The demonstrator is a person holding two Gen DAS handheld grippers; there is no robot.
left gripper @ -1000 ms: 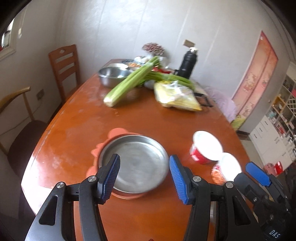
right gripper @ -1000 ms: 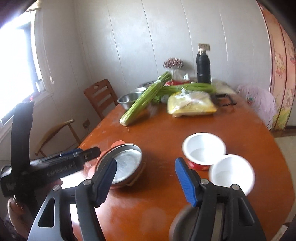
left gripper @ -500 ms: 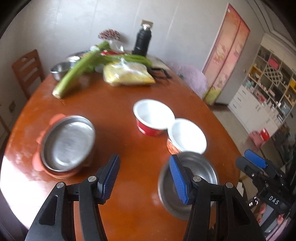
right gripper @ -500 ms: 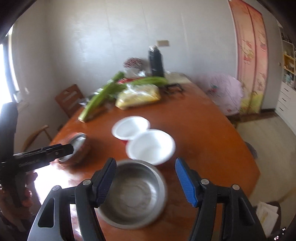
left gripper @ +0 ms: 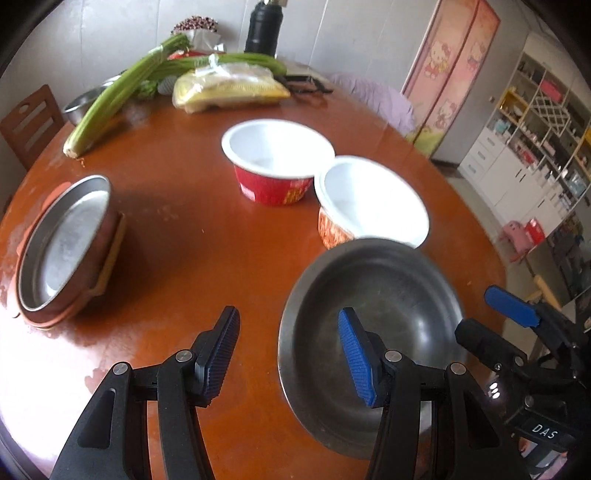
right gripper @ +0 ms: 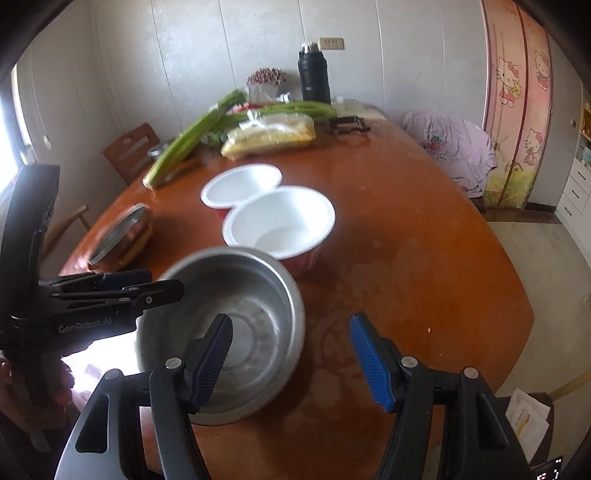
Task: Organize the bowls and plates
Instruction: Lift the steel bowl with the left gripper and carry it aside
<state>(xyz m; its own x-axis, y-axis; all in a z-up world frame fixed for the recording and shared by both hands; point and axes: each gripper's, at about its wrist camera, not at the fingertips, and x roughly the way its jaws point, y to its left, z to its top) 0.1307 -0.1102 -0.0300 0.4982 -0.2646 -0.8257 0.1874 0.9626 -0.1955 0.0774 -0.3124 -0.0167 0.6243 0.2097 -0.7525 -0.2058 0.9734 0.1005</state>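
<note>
A steel bowl (left gripper: 388,295) stands near the table's front edge. My left gripper (left gripper: 288,356) is open and straddles its left rim, one finger over the inside and one outside. My right gripper (right gripper: 291,362) is open too and straddles the right rim of the steel bowl (right gripper: 243,295). No pad visibly presses on the metal. Just behind it stand two white-lined paper bowls, one red (left gripper: 273,162) and one orange-patterned (left gripper: 369,203), touching each other. At the left a steel plate (left gripper: 62,236) rests on orange plates.
Celery (left gripper: 110,99), a yellow bag (left gripper: 229,86), a black flask (left gripper: 264,29) and another steel bowl (left gripper: 83,105) crowd the table's far end. A wooden chair (left gripper: 27,122) stands at the left, a pink cloth (right gripper: 454,144) on a seat at the right.
Both views have swung from the steel plate stack to the steel bowl and dropped closer to it. Each gripper's jaws now stand over one side of its rim.
</note>
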